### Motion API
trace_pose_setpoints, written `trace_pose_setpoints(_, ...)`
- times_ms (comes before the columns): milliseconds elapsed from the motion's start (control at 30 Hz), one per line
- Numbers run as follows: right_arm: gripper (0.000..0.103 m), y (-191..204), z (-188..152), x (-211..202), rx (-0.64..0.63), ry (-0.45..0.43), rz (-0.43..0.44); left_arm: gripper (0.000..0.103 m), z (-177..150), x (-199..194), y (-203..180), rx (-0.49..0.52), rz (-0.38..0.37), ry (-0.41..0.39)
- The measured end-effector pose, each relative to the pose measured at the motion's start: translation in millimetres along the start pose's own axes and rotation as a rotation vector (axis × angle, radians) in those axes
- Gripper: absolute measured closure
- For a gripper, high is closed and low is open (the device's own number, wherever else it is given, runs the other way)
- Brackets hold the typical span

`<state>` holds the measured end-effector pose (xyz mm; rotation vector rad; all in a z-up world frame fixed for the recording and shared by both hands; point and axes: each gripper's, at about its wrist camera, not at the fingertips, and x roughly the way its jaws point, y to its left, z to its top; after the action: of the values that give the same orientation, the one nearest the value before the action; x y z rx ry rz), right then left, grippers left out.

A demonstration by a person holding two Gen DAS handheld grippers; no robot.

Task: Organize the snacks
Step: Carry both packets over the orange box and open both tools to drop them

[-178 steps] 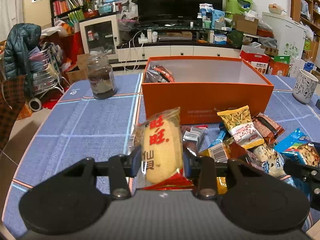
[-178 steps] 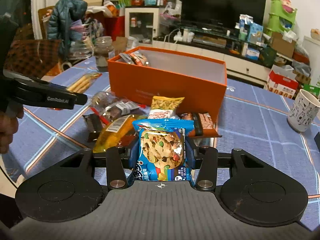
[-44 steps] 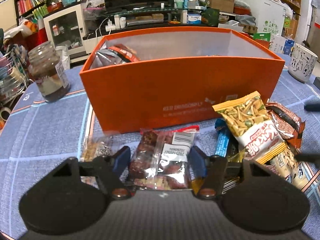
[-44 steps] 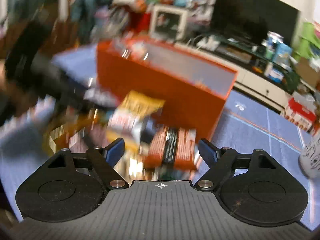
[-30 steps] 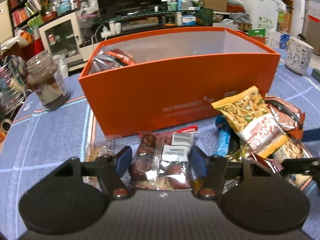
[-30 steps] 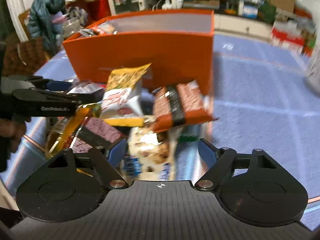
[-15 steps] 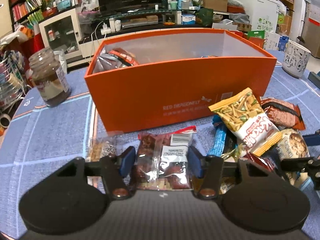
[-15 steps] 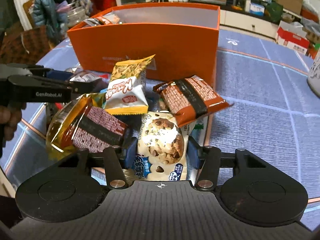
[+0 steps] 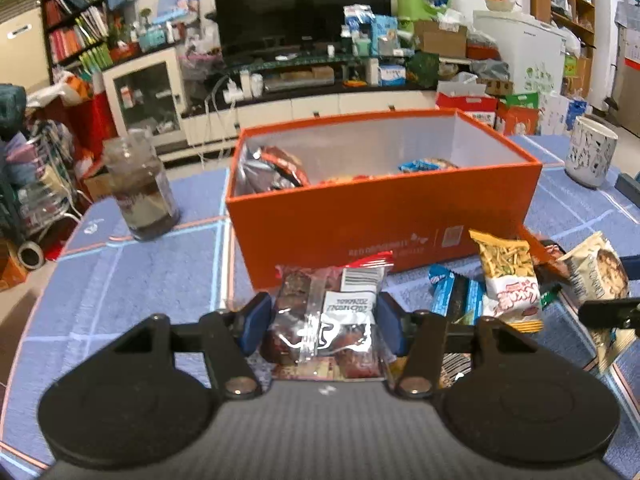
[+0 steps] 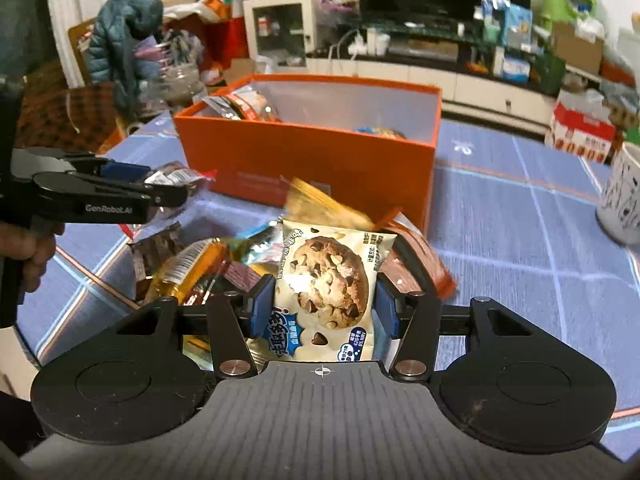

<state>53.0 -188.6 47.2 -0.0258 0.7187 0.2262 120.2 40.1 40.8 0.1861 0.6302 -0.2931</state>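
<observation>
Both cameras ride low behind their own fingers, tipped down over the blue tablecloth (image 9: pixel 120 280), close to the snack pile. The left wrist view faces the long front wall of the orange box (image 9: pixel 380 216) squarely; the right wrist view meets the orange box (image 10: pixel 320 156) from its right corner. Both share the box, the TV (image 9: pixel 300 0) and the glass jar (image 9: pixel 140 188)

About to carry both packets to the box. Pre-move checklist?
1. Left tongs shut on clear packet: ok.
2. Right tongs shut on cookie packet: ok.
3. Both packets lifted off the pile: cannot tell.
4. Box open on top: ok.
5. Free room in box, right half: ok.
6. Nothing else snagged on the tongs: cannot tell.
</observation>
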Motion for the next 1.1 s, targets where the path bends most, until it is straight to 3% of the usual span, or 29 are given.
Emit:
trace_pose_setpoints(233, 0.063, 10.1, 3.6, -1.8, -0.033, -0.040, -0.019, 0.048, 0.3, -14.4, -2.9, -0.045, 0.053, -0.048)
trace_pose_setpoints(367, 0.063, 13.0, 5.5, -0.3, -0.036, -0.041, -0.017, 0.047, 0.1, -9.1, -6.2, -0.050, 0.104, -0.009)
trace_pose_setpoints(600, 0.063, 15.2, 5.7, 3.4, -0.037, -0.034, -0.015, 0.048, 2.4, -6.4, -4.5, -0.087, 0.121, 0.015)
trace_pose_setpoints(933, 0.063, 14.6, 7.4, 2.3, -0.026, -0.036, -0.015, 0.048, 1.1, -12.5, -5.4, -0.106, 0.100, 0.022)
trace_pose_setpoints(1033, 0.063, 12.9, 18.9, -11.3, 0.001, -0.087, 0.002, 0.048, 10.1, -32.4, 1.1, -0.170, 0.031, -0.020)
trace_pose_setpoints(1100, 0.063, 9.9, 32.0, -21.9, 0.020, -0.141, -0.005, 0.048, 21.3, -41.6, 2.5, -0.175, 0.025, -0.057)
